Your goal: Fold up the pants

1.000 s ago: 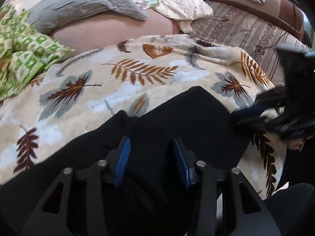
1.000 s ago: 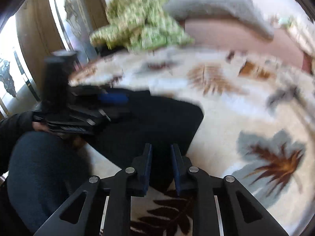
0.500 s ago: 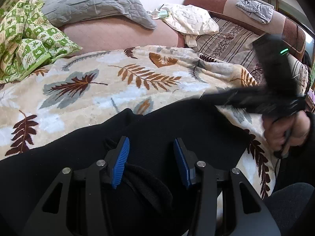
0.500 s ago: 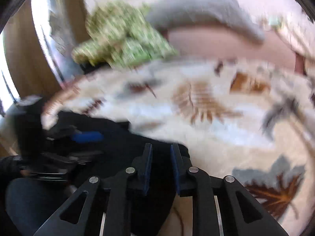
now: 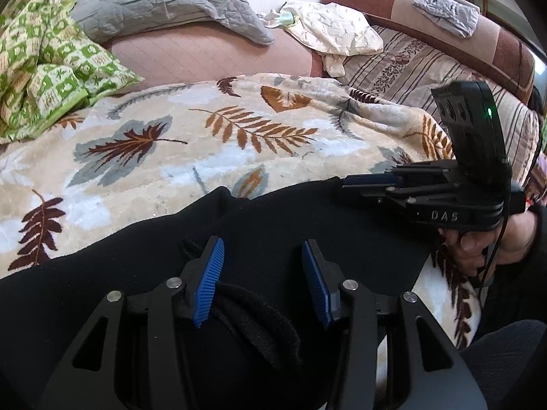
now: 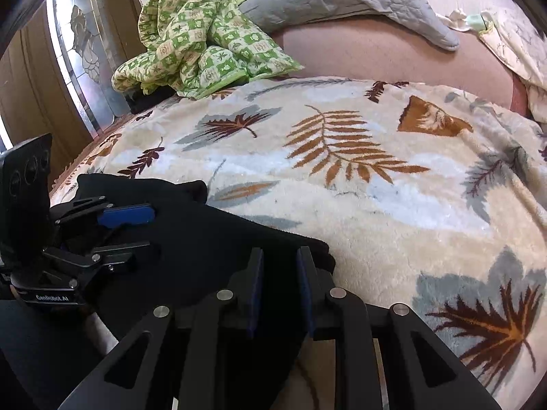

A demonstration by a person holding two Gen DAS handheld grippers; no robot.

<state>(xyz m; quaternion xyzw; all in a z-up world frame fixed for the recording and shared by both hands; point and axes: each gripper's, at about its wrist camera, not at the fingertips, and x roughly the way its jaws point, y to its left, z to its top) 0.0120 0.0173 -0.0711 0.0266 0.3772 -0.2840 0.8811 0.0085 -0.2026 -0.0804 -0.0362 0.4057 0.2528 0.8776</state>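
Black pants (image 5: 273,225) lie under the blue-padded left claw (image 5: 263,263), and ahead of it spread a cream blanket (image 5: 191,157) with brown and grey leaves, a green-checked quilt (image 5: 44,65) and a grey pillow (image 5: 164,7).

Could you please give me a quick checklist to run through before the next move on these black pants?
1. Pants lie on the leaf-print blanket: ok.
2. Left gripper over the cloth, a bunched fold between its fingers; whether the pads press it: cannot tell.
3. Right gripper at the pants' edge, fingers close together; cloth pinched: cannot tell.
4. Grippers apart, not touching each other: ok.
5. Green quilt and grey pillow clear of the pants: ok.
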